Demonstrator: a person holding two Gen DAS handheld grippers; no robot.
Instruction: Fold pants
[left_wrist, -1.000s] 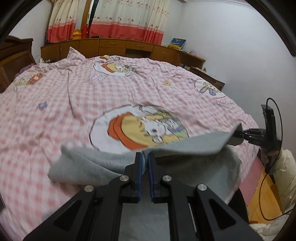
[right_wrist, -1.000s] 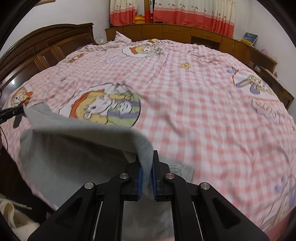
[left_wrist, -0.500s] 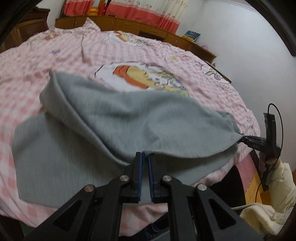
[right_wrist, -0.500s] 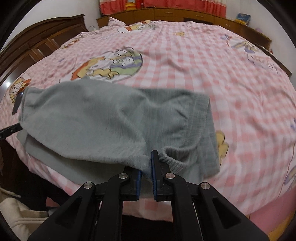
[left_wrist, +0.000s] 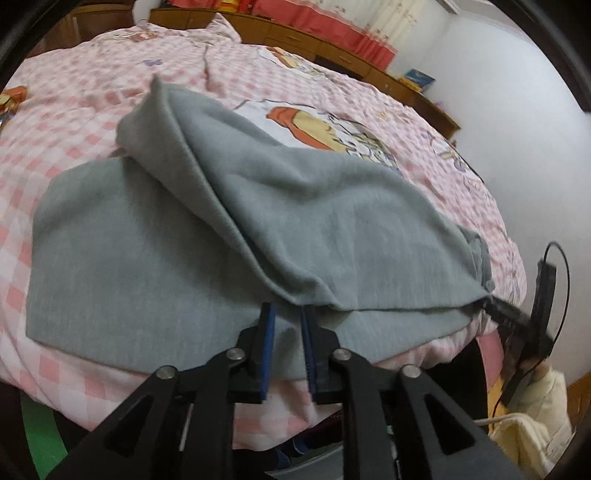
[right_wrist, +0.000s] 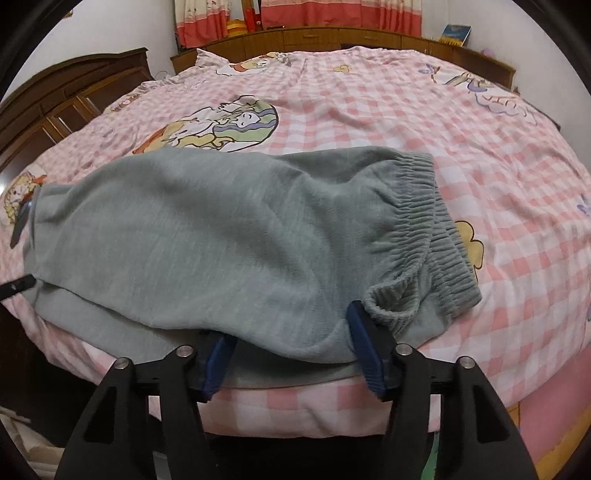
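Observation:
The grey pants (left_wrist: 295, 206) lie folded lengthwise at the near edge of the bed, one leg laid over the other. In the right wrist view the pants (right_wrist: 229, 236) show their ribbed waistband (right_wrist: 428, 221) at the right. My left gripper (left_wrist: 287, 314) is open, its blue pads a little apart at the near hem of the top layer. My right gripper (right_wrist: 291, 343) is open wide, with the near edge of the cloth resting between its fingers. The right gripper also shows at the far right of the left wrist view (left_wrist: 506, 310).
The bed has a pink checked cover (right_wrist: 369, 110) with cartoon prints. A dark wooden headboard (right_wrist: 74, 92) is at the left, low wooden cabinets (right_wrist: 351, 37) and red curtains at the back. A white wall (left_wrist: 517, 110) stands to the right. Floor and cloth lie below the bed edge.
Both grippers brought the held leg down toward the near edge, laying it over the other leg. Both then opened and let go of the cloth.

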